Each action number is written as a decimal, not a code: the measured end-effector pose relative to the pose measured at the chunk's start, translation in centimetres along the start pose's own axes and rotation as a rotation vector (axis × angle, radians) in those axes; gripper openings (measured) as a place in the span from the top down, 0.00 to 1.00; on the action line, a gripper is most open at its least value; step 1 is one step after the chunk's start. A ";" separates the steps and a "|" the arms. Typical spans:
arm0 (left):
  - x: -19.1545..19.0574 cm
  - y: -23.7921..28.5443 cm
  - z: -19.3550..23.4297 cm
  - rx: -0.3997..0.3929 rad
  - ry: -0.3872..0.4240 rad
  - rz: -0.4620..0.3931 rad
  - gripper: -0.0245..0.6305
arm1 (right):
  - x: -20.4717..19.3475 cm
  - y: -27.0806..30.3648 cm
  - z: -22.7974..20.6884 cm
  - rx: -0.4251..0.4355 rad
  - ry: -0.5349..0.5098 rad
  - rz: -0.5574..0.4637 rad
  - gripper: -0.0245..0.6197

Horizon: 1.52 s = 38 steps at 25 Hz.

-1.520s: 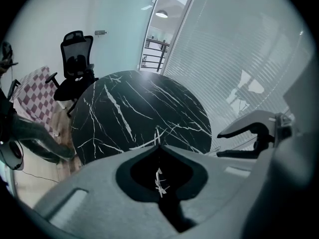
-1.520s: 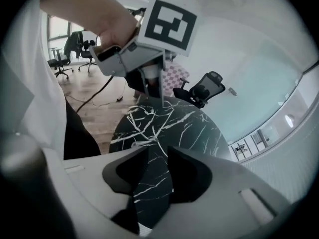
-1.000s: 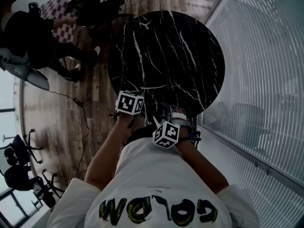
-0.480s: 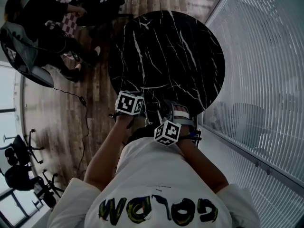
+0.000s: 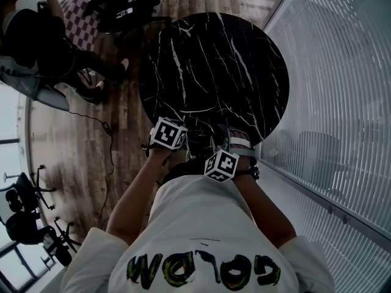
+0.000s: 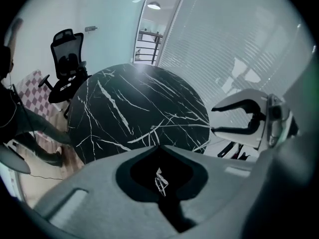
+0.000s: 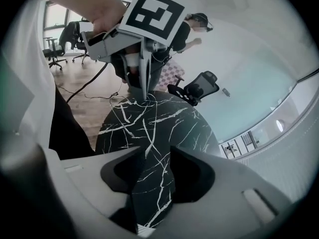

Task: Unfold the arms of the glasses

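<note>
- Right gripper (image 7: pixel 152 156) had slid a little along the worktop's (image 5: pixel 214 66) near edge; its jaws, just closing, stood apart with nothing between them.
- Left gripper (image 6: pixel 159 151) jaws were together.
- Glasses could not be made out.

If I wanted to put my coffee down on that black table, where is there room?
Nearly the whole marble table is bare, from the far rim by the office chair to the side along the slatted wall. Only the near rim is crowded: the left tool, shut, and the right tool, whose empty jaws have just been closing, hover there.
</note>
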<state>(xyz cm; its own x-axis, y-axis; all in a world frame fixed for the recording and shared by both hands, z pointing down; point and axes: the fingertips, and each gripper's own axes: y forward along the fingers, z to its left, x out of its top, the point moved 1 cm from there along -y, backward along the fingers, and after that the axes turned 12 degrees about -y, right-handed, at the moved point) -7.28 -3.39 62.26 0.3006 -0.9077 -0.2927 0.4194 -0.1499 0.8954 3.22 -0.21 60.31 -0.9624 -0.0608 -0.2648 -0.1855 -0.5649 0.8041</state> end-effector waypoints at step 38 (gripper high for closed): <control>0.7 2.9 0.4 0.074 0.059 0.159 0.96 | 2.7 0.9 6.9 0.263 -0.210 0.039 0.83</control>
<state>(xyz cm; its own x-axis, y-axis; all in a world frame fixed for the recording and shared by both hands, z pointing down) -6.20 -4.63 64.83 0.4084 -0.8982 -0.1624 0.2987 -0.0366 0.9537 -0.87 4.74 64.00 -0.9846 0.1078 -0.1374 -0.1660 -0.3323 0.9284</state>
